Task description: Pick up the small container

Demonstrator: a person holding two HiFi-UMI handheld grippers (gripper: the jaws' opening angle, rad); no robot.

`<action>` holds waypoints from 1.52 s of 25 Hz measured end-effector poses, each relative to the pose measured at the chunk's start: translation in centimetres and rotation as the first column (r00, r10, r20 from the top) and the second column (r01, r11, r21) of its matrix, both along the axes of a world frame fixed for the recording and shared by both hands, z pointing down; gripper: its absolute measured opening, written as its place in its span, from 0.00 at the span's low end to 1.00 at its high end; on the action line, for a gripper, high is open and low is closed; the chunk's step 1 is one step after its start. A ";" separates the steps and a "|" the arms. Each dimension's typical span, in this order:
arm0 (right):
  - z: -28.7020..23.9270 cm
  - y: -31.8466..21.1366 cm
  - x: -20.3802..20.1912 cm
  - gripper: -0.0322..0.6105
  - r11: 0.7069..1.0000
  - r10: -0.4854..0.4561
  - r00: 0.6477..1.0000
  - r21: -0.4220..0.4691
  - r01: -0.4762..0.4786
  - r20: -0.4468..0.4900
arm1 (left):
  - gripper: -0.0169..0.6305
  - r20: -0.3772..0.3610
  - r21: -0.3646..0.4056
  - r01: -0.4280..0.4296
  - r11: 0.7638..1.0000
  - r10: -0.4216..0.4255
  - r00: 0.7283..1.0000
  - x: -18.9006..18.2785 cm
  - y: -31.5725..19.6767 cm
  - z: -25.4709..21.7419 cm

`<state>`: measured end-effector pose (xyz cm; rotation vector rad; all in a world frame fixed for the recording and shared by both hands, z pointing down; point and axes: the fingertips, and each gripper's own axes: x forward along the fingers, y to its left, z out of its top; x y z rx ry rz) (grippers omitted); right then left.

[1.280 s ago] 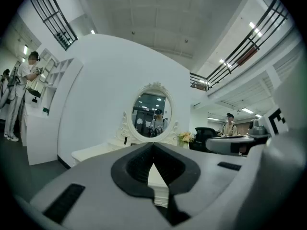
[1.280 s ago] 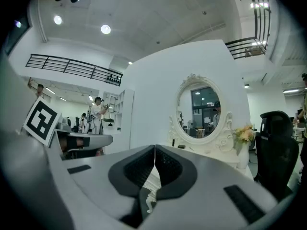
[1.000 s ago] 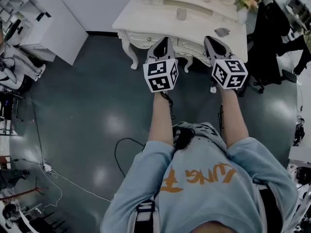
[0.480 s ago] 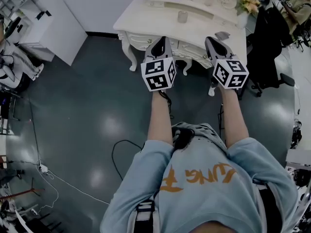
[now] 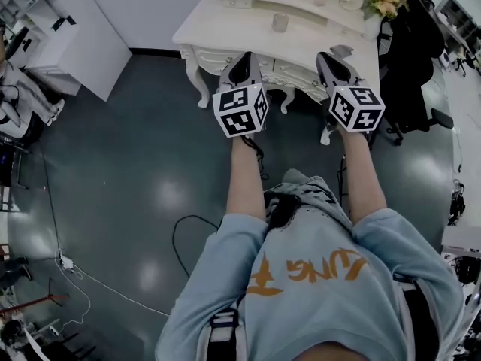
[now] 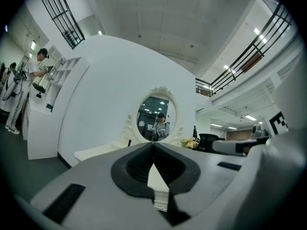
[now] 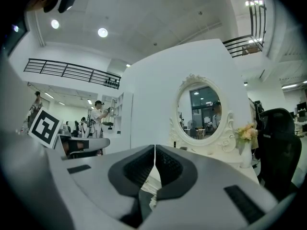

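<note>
1. Nearest: I am looking down on a pale blue top (image 5: 316,277) with both forearms reaching forward over the dark floor (image 5: 135,149).
2. Left gripper (image 5: 242,57): pointing level, its tip showing against the front edge of the desk (image 5: 218,28). Its fingers are pressing together at the tips with nothing between them.
3. Right gripper (image 5: 328,57): pointing level, just short of the desk's front right part. Its fingers are meeting too, gripping nothing.
4. Container (image 5: 280,22): standing upright near the middle of the desk, well apart from both grippers and untouched.
5. Mirror (image 6: 157,120): oval, rising at the desk's back edge.
6. Flowers (image 5: 382,4): sitting at the back right corner.
7. Black chair (image 5: 409,59): standing beyond the desk's right edge.
</note>
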<state>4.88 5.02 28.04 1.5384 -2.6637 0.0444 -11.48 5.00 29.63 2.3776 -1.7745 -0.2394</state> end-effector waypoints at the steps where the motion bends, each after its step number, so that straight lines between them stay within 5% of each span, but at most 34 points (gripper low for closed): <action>1: -0.1 0.0 0.0 0.10 1.000 -0.001 1.000 0.002 0.001 -0.005 | 0.06 -0.004 0.003 0.001 1.000 -0.001 1.000 -0.1 0.0 -0.1; 12: -3.5 -1.0 -1.4 0.10 0.997 -0.029 0.998 0.070 0.033 -0.048 | 0.06 -0.081 0.053 0.099 0.994 -0.095 0.992 -4.9 -0.4 -2.1; 21: -4.0 -3.1 -1.3 0.10 0.995 -0.038 0.999 0.089 0.040 -0.034 | 0.06 0.011 0.095 0.059 0.994 -0.061 0.998 -3.0 -2.4 -3.6; 38: 1.6 -13.0 2.3 0.10 1.000 0.022 0.998 -0.024 -0.021 0.060 | 0.06 0.054 -0.014 0.021 1.000 -0.020 0.998 -0.2 -11.4 1.6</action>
